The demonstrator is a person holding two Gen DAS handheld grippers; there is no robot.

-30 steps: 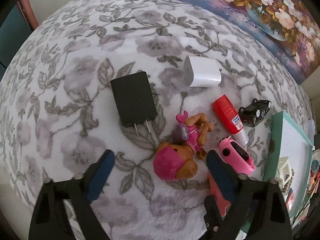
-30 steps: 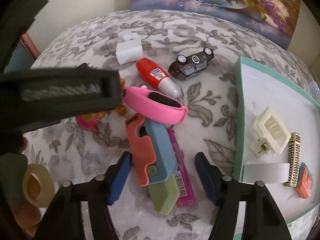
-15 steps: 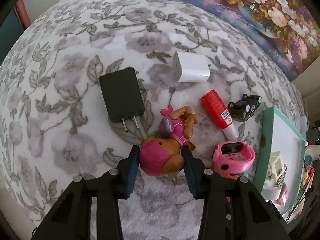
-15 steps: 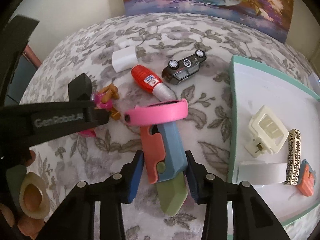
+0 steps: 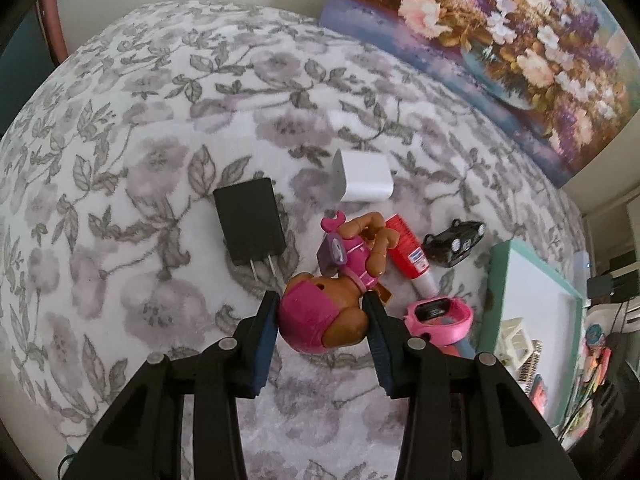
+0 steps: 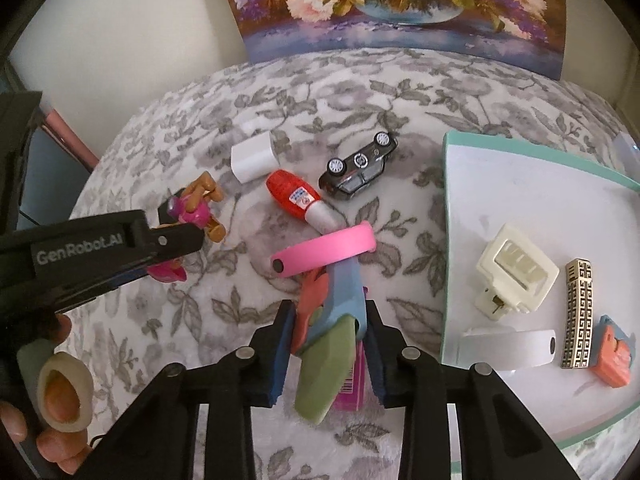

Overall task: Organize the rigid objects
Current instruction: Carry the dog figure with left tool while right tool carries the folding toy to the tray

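Pink pup toy (image 5: 320,320) clamped in left gripper (image 5: 322,326); right gripper (image 6: 326,336), jaws just closing, grips multicolour cutter (image 6: 328,332) (wristband (image 6: 324,254) draped over it). Lift both straight, carry right to tray (image 6: 520,184).

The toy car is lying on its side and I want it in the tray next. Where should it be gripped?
Grip the toy car across its roof and underside at mid-length, coming from above. Its wheels face sideways, leaving those two long faces free. Stay clear of the red tube nearby.

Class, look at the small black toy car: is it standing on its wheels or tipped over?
Tipped over: the black toy car lies with wheels and underside facing up.
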